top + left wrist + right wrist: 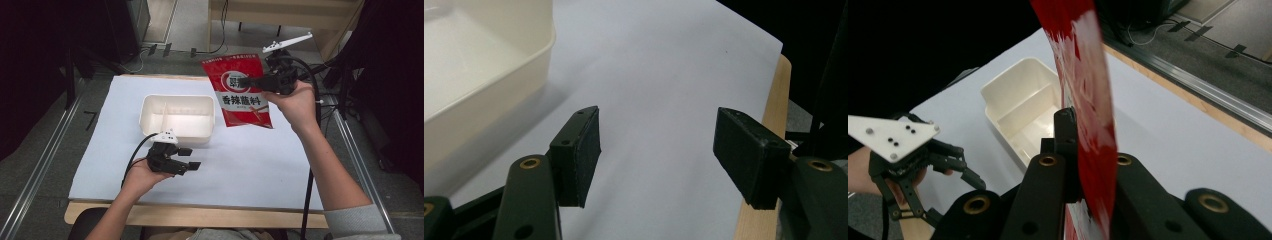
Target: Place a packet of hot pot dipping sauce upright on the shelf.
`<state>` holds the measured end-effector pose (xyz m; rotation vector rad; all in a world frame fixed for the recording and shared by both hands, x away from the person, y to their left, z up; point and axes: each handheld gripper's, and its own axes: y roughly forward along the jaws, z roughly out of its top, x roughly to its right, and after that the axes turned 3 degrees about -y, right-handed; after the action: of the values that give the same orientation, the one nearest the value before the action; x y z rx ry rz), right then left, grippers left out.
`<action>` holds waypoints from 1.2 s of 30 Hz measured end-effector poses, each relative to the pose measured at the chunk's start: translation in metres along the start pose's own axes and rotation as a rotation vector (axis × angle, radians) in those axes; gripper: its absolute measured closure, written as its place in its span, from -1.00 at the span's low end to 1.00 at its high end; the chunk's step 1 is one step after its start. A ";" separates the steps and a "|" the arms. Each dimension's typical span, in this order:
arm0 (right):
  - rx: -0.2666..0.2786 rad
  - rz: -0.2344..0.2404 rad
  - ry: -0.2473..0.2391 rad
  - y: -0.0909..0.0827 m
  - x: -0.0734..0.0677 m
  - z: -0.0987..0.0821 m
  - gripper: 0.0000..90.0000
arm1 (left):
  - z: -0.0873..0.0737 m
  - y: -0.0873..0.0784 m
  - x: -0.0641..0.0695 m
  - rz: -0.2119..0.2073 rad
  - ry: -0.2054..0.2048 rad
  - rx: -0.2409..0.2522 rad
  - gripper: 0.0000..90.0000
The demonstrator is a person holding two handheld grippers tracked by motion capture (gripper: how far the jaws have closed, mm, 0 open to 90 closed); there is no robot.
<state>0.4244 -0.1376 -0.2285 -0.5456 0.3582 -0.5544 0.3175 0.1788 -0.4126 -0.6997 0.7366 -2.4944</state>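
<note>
A red sachet (241,91) with white lettering hangs in the air above the table's right side, to the right of a cream two-compartment tray (177,118). My right gripper (256,81) is shut on the sachet's edge, coming in from the right. Seen from the right gripper view, the sachet (1088,100) stands edge-on between the jaws, with the tray (1020,112) beyond it. Just in front of the tray, my left gripper (191,158) rests low over the white sheet, open. Its pads (581,155) stand wide apart with nothing between them, and the tray's wall (489,85) is at the left.
A white sheet (250,165) covers the table, with a wooden edge (200,215) at the front. Metal rails (40,165) run along both sides. Cables (215,47) lie on the floor beyond the table.
</note>
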 end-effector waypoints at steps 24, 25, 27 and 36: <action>-0.003 0.018 -0.032 0.073 -0.021 0.072 1.00 | -0.002 -0.002 -0.006 0.013 -0.008 0.009 -0.17; -0.006 0.020 -0.035 0.078 -0.023 0.074 1.00 | -0.002 -0.002 -0.006 0.014 -0.009 0.008 -0.17; -0.013 0.021 -0.039 0.088 -0.026 0.078 1.00 | -0.002 -0.002 -0.005 0.012 -0.012 0.011 -0.17; -0.029 0.032 -0.033 0.128 -0.033 0.086 1.00 | -0.002 -0.006 -0.008 0.011 -0.030 0.014 -0.16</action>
<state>0.4891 0.0067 -0.2276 -0.5752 0.3434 -0.5092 0.3207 0.1883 -0.4134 -0.7251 0.7098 -2.4709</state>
